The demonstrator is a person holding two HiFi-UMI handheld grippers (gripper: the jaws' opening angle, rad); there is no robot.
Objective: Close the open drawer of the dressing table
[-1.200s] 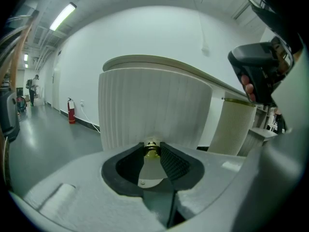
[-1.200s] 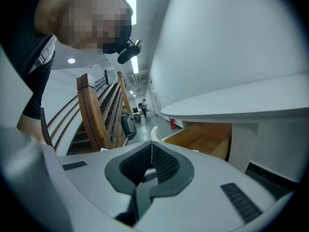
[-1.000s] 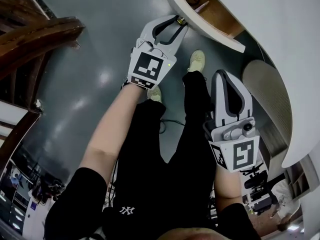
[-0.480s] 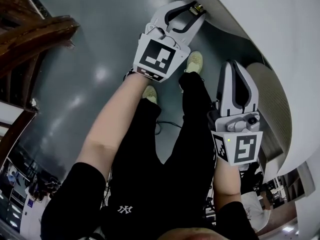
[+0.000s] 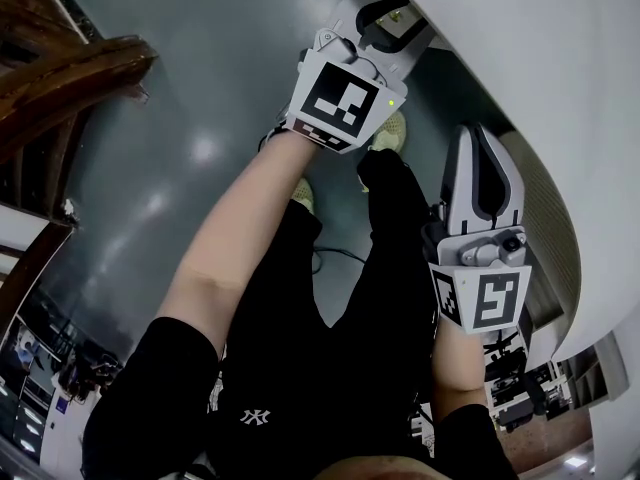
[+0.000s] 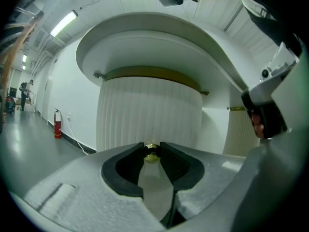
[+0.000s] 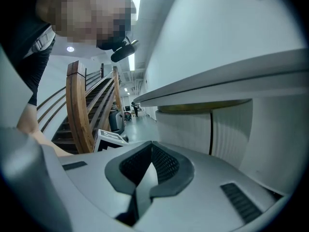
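The white dressing table [image 5: 540, 58] curves across the right of the head view. Its ribbed white drawer front [image 6: 149, 110] sits in under the tabletop, with none of its inside showing. A small gold drawer knob [image 6: 151, 152] lies between the tips of my left gripper [image 6: 152, 148], which is shut on it. In the head view my left gripper [image 5: 392, 20] reaches up to the knob [image 5: 398, 14] at the table's edge. My right gripper [image 5: 478, 136] hangs lower beside the table, shut and holding nothing; its jaws [image 7: 152, 146] meet at the tip.
A wooden staircase [image 5: 70, 78] stands at the left, over grey floor [image 5: 200, 88]. The person's legs [image 5: 340, 298] and shoes fill the middle. A ribbed white pedestal [image 5: 545, 238] stands under the table at right. A fire extinguisher [image 6: 57, 122] sits by the far wall.
My left gripper has moved forward with the knob, and the drawer has slid in: its wooden inside, visible a second ago, no longer shows. The right gripper shifted slightly forward.
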